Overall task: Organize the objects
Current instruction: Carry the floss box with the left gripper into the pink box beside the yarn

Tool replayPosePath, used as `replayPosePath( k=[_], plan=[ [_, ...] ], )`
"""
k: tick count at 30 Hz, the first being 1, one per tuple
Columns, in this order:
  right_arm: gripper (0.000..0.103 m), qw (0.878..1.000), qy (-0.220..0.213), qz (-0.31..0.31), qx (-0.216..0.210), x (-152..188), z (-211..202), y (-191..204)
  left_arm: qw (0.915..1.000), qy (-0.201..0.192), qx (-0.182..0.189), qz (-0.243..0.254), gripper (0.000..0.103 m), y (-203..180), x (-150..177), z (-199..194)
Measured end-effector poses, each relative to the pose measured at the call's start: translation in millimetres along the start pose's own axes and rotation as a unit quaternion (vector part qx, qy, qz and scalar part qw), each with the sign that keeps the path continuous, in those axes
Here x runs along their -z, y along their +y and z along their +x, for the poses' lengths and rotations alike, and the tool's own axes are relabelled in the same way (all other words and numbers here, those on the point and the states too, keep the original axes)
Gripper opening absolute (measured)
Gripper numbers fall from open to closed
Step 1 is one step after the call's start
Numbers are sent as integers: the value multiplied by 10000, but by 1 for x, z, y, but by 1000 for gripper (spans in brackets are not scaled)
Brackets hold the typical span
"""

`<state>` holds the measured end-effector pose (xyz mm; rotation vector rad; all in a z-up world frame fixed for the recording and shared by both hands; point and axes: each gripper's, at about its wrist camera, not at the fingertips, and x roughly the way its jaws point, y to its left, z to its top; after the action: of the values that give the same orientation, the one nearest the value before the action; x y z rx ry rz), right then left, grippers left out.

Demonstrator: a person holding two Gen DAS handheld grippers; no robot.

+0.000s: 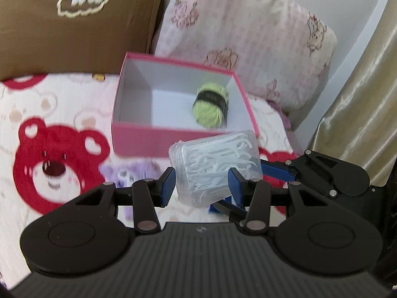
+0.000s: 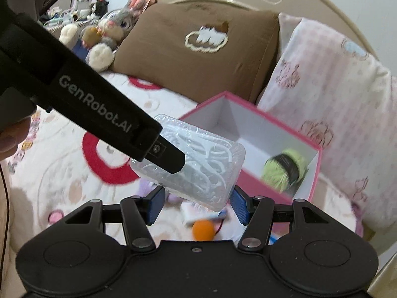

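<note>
A clear plastic case of white floss picks [image 1: 213, 166] hangs in the air just in front of the pink box [image 1: 153, 141]. My left gripper [image 1: 201, 186] is shut on the case's near end, its blue pads on either side. Reaching in from the right, the right gripper's fingers [image 1: 274, 171] clamp the same case. In the right wrist view the case [image 2: 211, 171] sits between the pads of my right gripper [image 2: 197, 204], and the left gripper's finger [image 2: 171, 160] lies across it. The open, white-lined pink box [image 2: 255, 177] holds a green yarn ball [image 1: 211, 104] with a black band.
The bear-print blanket [image 1: 57, 164] covers the bed. Behind the box lean a brown pillow [image 1: 74, 24] and a pink pillow [image 1: 248, 37]. A purple fuzzy thing [image 1: 124, 173] and an orange ball [image 2: 203, 229] lie below the case. Plush toys [image 2: 104, 32] sit far left, a gold curtain [image 1: 359, 111] at right.
</note>
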<state>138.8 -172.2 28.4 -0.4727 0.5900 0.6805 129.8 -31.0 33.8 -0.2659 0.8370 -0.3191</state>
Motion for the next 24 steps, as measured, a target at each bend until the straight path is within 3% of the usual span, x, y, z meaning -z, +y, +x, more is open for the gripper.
replayPosePath(
  k=[6,13,24],
  plan=[
    [63,9998,61,180,-11,-36,18,-30,10000,-1,20,-94,45,6,-54,19],
    [63,9972,326,659,-168,-72,74,-77,9997,96,-93,-203,45,18,-105,68],
    [62,9838,795,1541,-448,-56,191,-131,9953,597,-177,-735,45,66,-130,192]
  ],
)
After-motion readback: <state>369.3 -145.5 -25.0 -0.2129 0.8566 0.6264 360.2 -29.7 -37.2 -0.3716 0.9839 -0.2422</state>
